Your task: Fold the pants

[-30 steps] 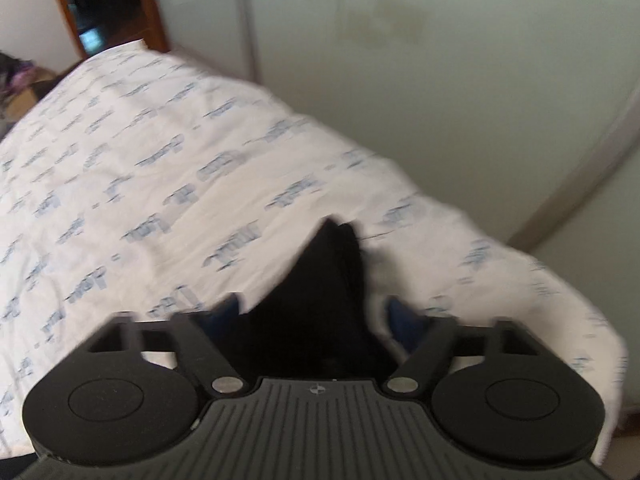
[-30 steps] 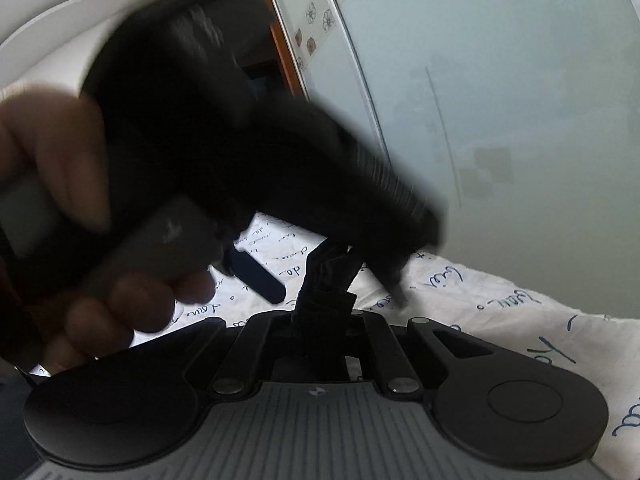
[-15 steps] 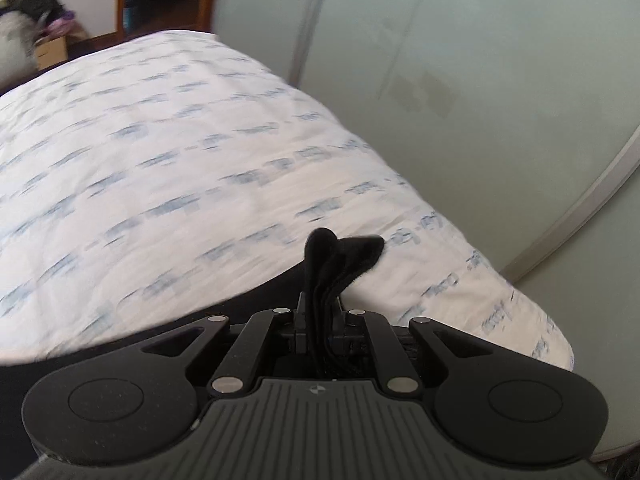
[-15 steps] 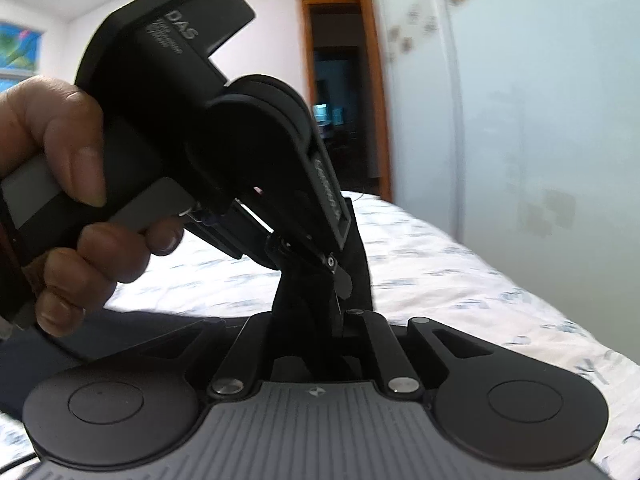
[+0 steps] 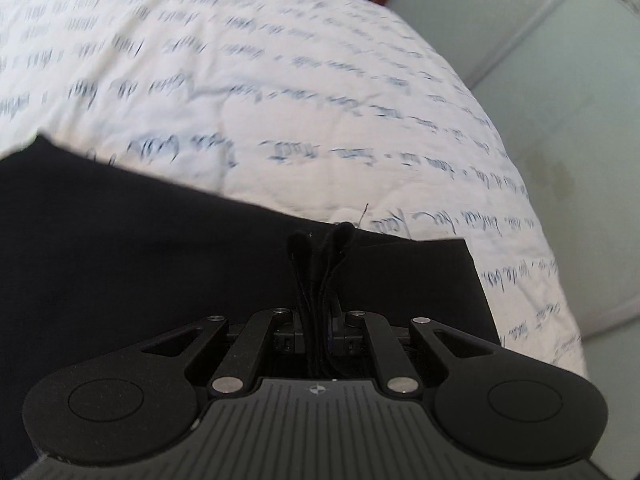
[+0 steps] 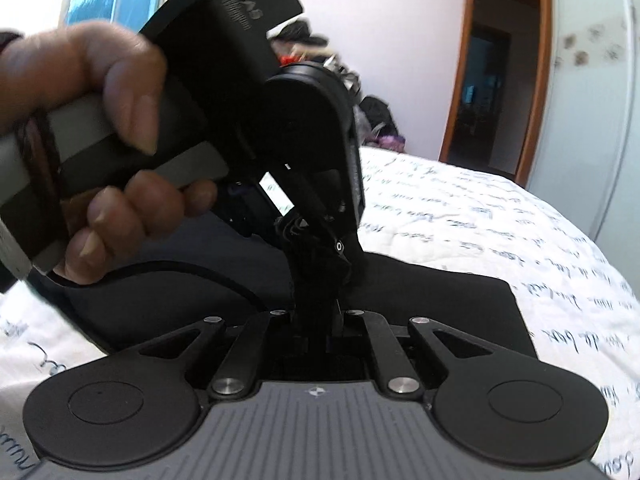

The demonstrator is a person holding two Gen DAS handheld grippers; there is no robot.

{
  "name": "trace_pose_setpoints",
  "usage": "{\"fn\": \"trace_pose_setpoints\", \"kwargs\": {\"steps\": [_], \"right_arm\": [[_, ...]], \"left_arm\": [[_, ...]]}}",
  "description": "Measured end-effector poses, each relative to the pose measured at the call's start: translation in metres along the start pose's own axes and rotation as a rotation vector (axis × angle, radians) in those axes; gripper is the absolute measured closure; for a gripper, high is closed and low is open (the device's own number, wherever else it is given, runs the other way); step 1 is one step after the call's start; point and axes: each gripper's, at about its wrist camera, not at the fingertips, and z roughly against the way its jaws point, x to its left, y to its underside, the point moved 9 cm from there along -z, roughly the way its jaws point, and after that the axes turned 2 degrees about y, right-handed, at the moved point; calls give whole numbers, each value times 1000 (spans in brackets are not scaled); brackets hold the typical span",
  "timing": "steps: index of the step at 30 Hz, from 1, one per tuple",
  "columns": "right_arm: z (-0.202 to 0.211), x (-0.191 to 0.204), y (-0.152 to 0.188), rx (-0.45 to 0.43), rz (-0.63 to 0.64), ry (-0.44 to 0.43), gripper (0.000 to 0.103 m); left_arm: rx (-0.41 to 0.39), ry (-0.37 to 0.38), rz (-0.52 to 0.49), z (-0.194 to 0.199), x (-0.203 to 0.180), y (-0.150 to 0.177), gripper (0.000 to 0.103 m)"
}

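Observation:
Black pants (image 5: 140, 264) lie spread over the white printed bedspread (image 5: 280, 80). In the left wrist view my left gripper (image 5: 318, 320) is shut on a bunched edge of the pants, whose folds stick up between the fingers. In the right wrist view my right gripper (image 6: 318, 322) is shut on a raised ridge of the same black pants (image 6: 440, 304). Just ahead of it, a person's hand (image 6: 100, 120) holds the left gripper (image 6: 308, 240), which pinches the same ridge of cloth from above. Both grippers sit close together over the pants.
The bedspread's (image 6: 500, 216) right edge drops off beside a pale wardrobe door (image 5: 580, 100). A wooden doorway (image 6: 492, 92) and a pile of clothes (image 6: 372, 116) stand beyond the bed. A window (image 6: 116, 0) is at the far left.
The left gripper, open around the cloth a second ago, has shut on it. Both grippers have swept across the bed and rolled, carrying the fabric; more of the pants now shows spread below.

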Motion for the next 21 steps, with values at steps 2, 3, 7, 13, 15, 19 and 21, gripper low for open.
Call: {"fn": "trace_pose_setpoints", "kwargs": {"steps": [2,3,7,13,15,19,21], "right_arm": [[-5,4,-2,13,14,1,97],[-7,6,-4,20,21,-5,97],[-10,21,-9,31,64,-27,97],[-6,43,-4,27,141,-84,97],[-3,54,-4,23,169,-113,96],[-4,65,2,21,238,-161,96],[-9,68,3,29,250,-175,96]], "left_arm": [[14,35,66,-3,11,-5,92],[12,43,87,-2,14,-8,92],[-23,31,68,10,24,-10,92],[-47,49,173,30,68,-7,92],[-61,57,203,38,83,-4,92],[-88,76,250,51,109,1,91],[-92,87,282,54,120,2,91]]}}
